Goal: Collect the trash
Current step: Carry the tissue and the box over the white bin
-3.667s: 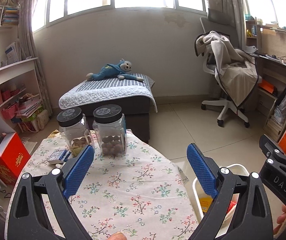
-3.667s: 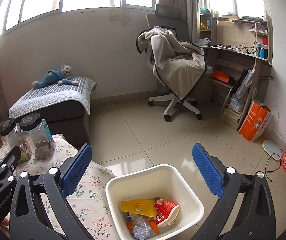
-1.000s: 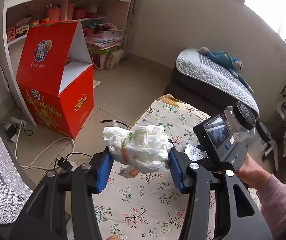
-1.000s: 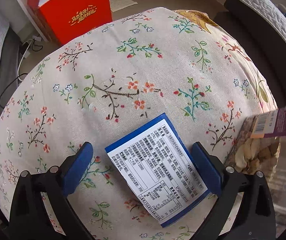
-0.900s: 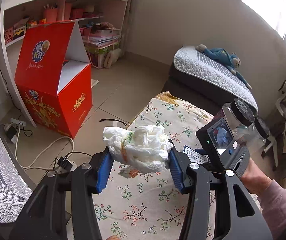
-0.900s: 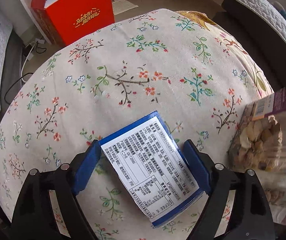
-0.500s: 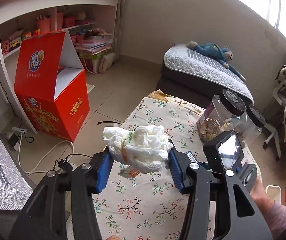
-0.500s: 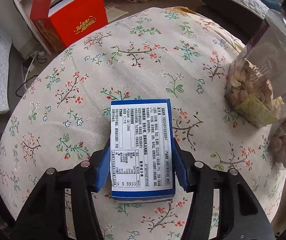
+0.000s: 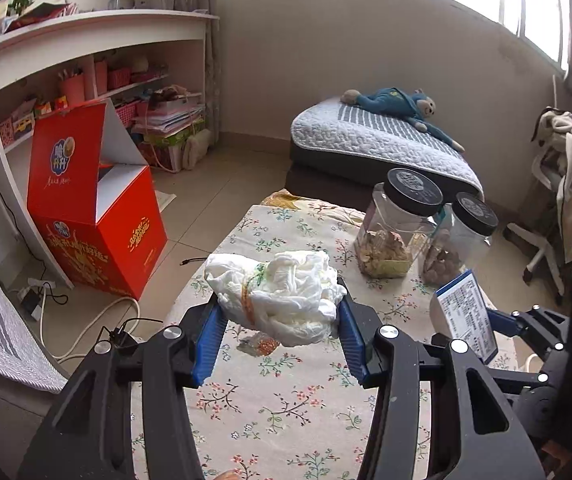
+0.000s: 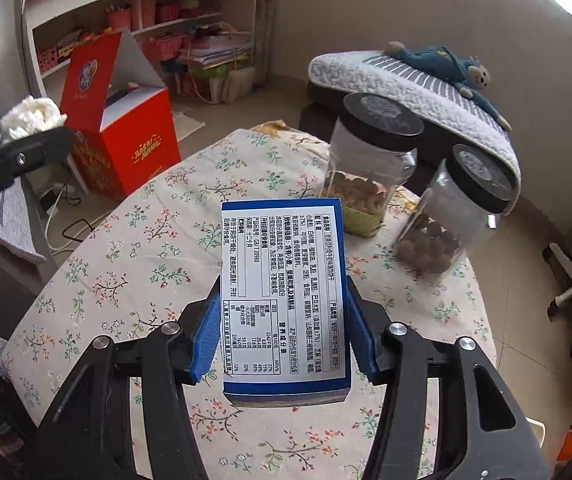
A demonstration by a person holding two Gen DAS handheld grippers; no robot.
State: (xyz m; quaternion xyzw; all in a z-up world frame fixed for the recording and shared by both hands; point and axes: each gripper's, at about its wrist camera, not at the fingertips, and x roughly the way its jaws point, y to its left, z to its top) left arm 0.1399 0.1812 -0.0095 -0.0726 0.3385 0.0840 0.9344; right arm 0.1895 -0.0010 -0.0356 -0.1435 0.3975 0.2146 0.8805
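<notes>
My left gripper [image 9: 278, 316] is shut on a crumpled white tissue wad [image 9: 276, 294] and holds it above the floral tablecloth [image 9: 286, 392]. My right gripper [image 10: 284, 326] is shut on a blue and white carton box [image 10: 284, 292], lifted off the table with its label side up. The box also shows at the right of the left wrist view [image 9: 465, 316]. The tissue wad shows at the far left of the right wrist view [image 10: 32, 116]. A small scrap of wrapper [image 9: 258, 345] lies on the cloth under the tissue.
Two clear jars with black lids [image 9: 399, 228] [image 9: 461, 236] stand at the table's far right. A red open carton [image 9: 90, 208] sits on the floor to the left, by white shelves [image 9: 86, 60]. A low bed with a blue plush toy [image 9: 393, 104] lies beyond.
My right gripper closed on the blue box and lifted it off the cloth. My left gripper kept hold of the tissue wad and swung a little to the right.
</notes>
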